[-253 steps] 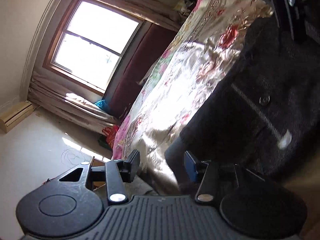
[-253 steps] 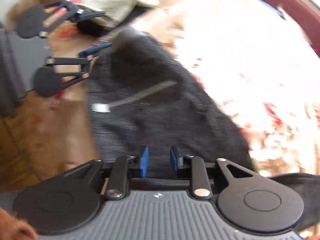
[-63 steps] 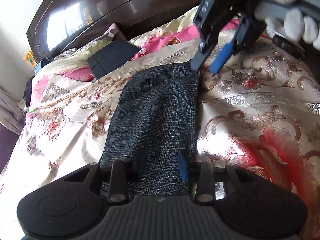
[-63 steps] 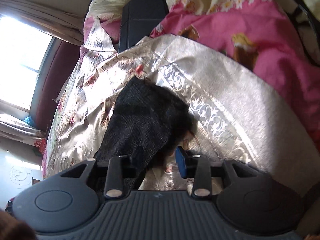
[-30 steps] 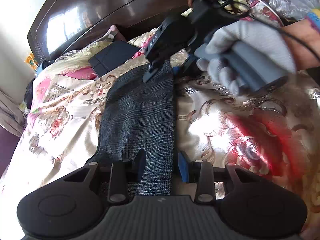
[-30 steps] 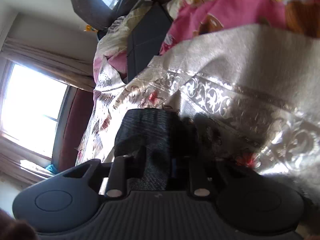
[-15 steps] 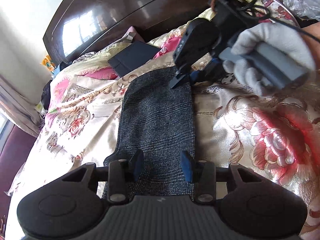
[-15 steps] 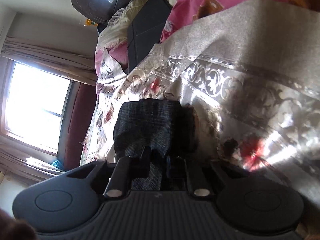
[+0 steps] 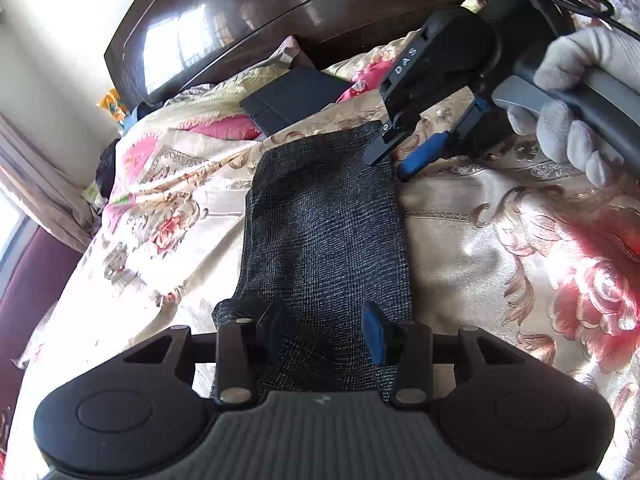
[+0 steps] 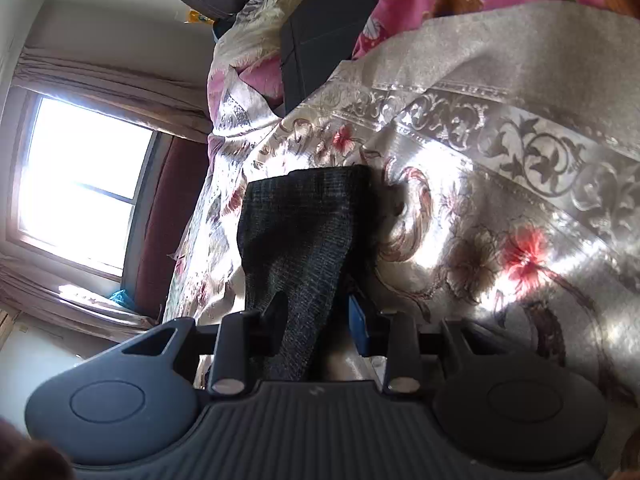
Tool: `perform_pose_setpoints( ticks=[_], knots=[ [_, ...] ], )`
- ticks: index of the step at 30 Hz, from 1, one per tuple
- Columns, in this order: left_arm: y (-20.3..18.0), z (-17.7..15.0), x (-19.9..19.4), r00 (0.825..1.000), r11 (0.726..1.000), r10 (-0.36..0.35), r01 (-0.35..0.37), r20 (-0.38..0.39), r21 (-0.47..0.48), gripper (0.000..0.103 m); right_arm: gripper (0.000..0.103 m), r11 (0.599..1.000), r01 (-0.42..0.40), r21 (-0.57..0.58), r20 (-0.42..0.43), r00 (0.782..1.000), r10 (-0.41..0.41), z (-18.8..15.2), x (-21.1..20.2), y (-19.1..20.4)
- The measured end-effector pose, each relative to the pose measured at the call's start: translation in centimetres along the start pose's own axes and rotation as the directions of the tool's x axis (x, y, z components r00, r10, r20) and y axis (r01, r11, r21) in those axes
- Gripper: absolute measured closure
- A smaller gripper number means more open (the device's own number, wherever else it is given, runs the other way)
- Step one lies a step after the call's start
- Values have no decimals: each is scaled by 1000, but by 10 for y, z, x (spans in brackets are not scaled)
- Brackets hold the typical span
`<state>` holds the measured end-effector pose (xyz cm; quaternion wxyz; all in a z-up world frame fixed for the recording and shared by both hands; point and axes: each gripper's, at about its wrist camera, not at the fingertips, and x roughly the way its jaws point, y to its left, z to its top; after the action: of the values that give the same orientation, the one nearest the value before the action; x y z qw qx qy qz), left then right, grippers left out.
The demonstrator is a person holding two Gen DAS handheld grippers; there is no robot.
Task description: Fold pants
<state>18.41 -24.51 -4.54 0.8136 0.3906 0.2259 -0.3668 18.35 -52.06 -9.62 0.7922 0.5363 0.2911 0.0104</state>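
The dark grey checked pants [image 9: 324, 236] lie folded into a long narrow strip on the floral bedspread [image 9: 500, 240]. My left gripper [image 9: 322, 332] is open, its fingers spread over the near end of the strip. My right gripper [image 9: 394, 162], held by a gloved hand, is open at the strip's far right corner. In the right wrist view the right gripper [image 10: 318, 318] is open with the pants' [image 10: 300, 232] edge lying between its fingers.
A dark flat box [image 9: 294, 100] lies on pink bedding near the dark wooden headboard [image 9: 260, 12]. A bright window [image 10: 80, 184] with curtains is at the left in the right wrist view. The bed's left edge drops off beside a maroon panel [image 9: 24, 280].
The right gripper was shut on the pants' far end half a second ago and has now opened. The pants strip lies flat. The left gripper stays open at the near end.
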Motion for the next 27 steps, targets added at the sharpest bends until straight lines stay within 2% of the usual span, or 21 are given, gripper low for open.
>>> perform_pose_setpoints(
  ticks=[1,6,7,8,9,11,14,16,17,18,20,21,22,24,25,26,27],
  knots=[
    [1,0,2,1000,1000,-2,2,-3,-8,46,73,1000,-13,8,-2,1000,13,4,9,-2],
    [-1,-3,14,1000,1000,-7,7,-7,-14,46,76,995,-99,35,29,995,98,20,51,1],
    [-2,-3,17,1000,1000,-5,5,-9,-12,46,82,993,-113,40,28,993,112,21,58,2],
    [-2,-3,19,1000,1000,-3,3,-12,-10,46,93,991,-117,59,25,993,116,22,62,2],
    [-2,-3,22,1000,1000,-1,1,-16,-9,46,94,989,-117,88,20,993,115,24,63,1],
    [-1,-1,25,1000,1000,-1,1,-17,-17,46,96,978,-158,135,51,987,152,23,50,0],
    [-1,10,18,1000,999,-20,20,18,-34,46,97,975,-185,123,149,975,166,27,-6,14],
    [-7,25,7,996,999,-29,32,84,-36,47,97,988,-143,60,231,965,125,29,-56,24],
    [-10,33,2,991,998,-45,51,125,-46,46,97,996,-90,31,260,963,79,30,-75,26],
    [-13,39,1,987,994,-68,80,148,-72,42,97,1000,-3,0,279,960,3,29,-88,23],
    [-25,44,14,984,983,-143,154,108,-98,37,96,980,201,-12,254,948,-191,29,-89,6],
    [-33,44,21,984,982,-163,169,75,-89,37,96,967,254,11,212,945,-250,29,-86,-5],
    [-39,42,22,986,984,-157,161,61,-73,38,95,970,241,29,174,954,-242,29,-84,-14],
    [-37,36,5,985,988,-131,139,112,-64,38,91,977,214,15,212,954,-213,25,-90,-11],
    [-31,32,-3,984,988,-124,134,124,-77,37,86,978,207,-9,226,953,-200,23,-90,-8],
    [-25,28,-9,986,988,-112,124,122,-95,36,75,982,191,-17,231,956,-182,23,-87,-6],
    [-20,22,-14,990,988,-92,104,107,-111,36,68,985,174,-9,233,958,-167,24,-82,-6]
  ],
)
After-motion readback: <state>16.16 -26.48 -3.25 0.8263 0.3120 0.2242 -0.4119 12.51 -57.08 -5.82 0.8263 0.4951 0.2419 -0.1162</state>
